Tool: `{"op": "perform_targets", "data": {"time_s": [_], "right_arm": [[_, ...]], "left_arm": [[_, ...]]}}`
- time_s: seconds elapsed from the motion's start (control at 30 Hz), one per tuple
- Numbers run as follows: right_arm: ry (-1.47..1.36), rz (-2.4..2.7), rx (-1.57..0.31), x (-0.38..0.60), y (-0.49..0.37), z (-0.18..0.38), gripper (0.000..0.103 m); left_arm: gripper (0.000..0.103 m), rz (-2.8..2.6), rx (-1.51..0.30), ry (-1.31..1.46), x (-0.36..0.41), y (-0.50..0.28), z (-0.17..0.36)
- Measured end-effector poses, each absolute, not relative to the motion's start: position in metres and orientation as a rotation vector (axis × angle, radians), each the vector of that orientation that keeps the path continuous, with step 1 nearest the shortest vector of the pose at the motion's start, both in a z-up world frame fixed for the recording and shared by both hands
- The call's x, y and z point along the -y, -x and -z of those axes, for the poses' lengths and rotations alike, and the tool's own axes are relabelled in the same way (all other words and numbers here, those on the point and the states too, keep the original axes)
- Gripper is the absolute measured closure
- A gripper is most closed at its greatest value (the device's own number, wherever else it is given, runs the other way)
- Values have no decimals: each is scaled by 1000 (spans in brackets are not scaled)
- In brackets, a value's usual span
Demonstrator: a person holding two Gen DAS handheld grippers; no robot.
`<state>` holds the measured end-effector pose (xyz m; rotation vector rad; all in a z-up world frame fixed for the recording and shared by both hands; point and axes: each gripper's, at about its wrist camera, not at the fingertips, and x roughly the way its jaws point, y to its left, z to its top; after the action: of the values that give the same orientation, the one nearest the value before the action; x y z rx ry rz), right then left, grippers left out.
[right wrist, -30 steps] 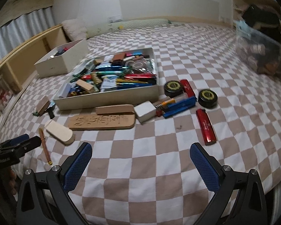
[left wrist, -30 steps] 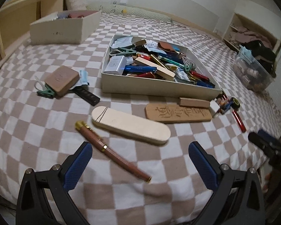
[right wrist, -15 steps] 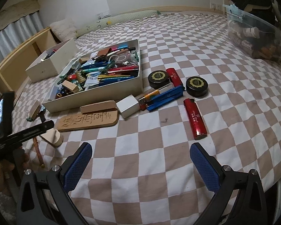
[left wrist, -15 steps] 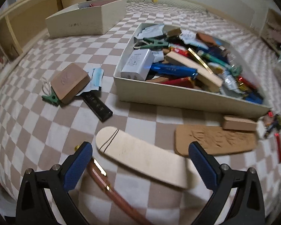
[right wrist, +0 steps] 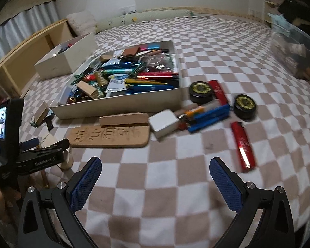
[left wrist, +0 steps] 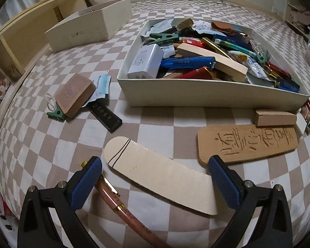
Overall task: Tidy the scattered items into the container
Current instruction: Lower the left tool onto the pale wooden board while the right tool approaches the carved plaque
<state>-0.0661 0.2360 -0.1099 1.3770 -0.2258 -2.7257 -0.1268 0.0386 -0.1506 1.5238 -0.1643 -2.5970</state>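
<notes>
On the checked bedspread (left wrist: 155, 128) stand two boxes: a wide shallow tray (left wrist: 206, 95), heaped with pens, clips and packets, and a taller cream box (left wrist: 88, 31) toward the bed's far left corner. Loose along the tray's near wall lie one pale wooden board (left wrist: 161, 175), one carved wooden plaque (left wrist: 248, 142), one small wooden block (left wrist: 276, 117), one brown pen (left wrist: 122, 204), one black stick (left wrist: 104, 114) and one tan pad (left wrist: 75, 95) resting on a green clip. Off the tray's near right corner sit one white cube (right wrist: 164, 122), two round black tins (right wrist: 200, 92) (right wrist: 245, 104), two red lighters (right wrist: 242, 146) (right wrist: 219, 92) and a blue item (right wrist: 208, 117). The left gripper (left wrist: 155, 177) points down low over the bed's near edge, jaws spread wide and gripping nothing; the pale board lies between them, the pen passing under the left finger. The right gripper (right wrist: 155, 177) hovers level above bare bedspread, jaws wide apart and empty, the cube and lighters well ahead of it.
</notes>
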Motion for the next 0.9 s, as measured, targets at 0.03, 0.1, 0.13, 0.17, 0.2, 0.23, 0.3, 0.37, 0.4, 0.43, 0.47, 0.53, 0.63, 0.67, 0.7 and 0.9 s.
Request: {"op": "perform_targets", "data": {"time_s": [0.03, 0.1, 0.13, 0.17, 0.2, 0.23, 0.3, 0.37, 0.4, 0.43, 0.47, 0.53, 0.63, 0.67, 0.7, 0.9], "right_arm": [[-1379, 2714, 232, -233, 71, 112, 0], [-1382, 2674, 282, -230, 82, 117, 0], [-1384, 2645, 315, -230, 86, 119, 0], [-1387, 2614, 348, -229, 90, 121, 0], [-1386, 2585, 382, -228, 95, 123, 0], [-1383, 2566, 405, -228, 99, 125, 0], [-1386, 2536, 428, -226, 109, 129, 0], [-1403, 2494, 438, -222, 119, 134, 0], [-1411, 2485, 437, -221, 122, 136, 0], [-1421, 2486, 434, -219, 126, 138, 0], [-1431, 2488, 429, -217, 129, 140, 0], [-1436, 2482, 425, -214, 135, 144, 0], [-1434, 2470, 432, -213, 142, 152, 0], [-1428, 2469, 433, -212, 144, 154, 0], [-1422, 2472, 427, -212, 144, 154, 0], [-1413, 2403, 412, -201, 134, 147, 0]], "left_arm": [[0, 2589, 184, -1526, -39, 130, 151], [0, 2580, 220, -1499, -39, 139, 152], [0, 2571, 230, -1496, -37, 142, 152], [0, 2565, 225, -1510, -35, 144, 152], [0, 2563, 218, -1526, -33, 145, 152], [0, 2563, 220, -1536, -32, 144, 152], [0, 2583, 243, -1549, -29, 139, 153], [0, 2596, 245, -1574, -25, 134, 152], [0, 2598, 242, -1598, -23, 132, 152], [0, 2603, 241, -1614, -21, 130, 152], [0, 2609, 248, -1623, -20, 129, 152], [0, 2617, 293, -1643, -20, 125, 150], [0, 2636, 343, -1659, -20, 118, 149], [0, 2643, 347, -1671, -18, 116, 149], [0, 2647, 350, -1684, -15, 113, 148], [0, 2664, 366, -1724, -2, 94, 148]]}}
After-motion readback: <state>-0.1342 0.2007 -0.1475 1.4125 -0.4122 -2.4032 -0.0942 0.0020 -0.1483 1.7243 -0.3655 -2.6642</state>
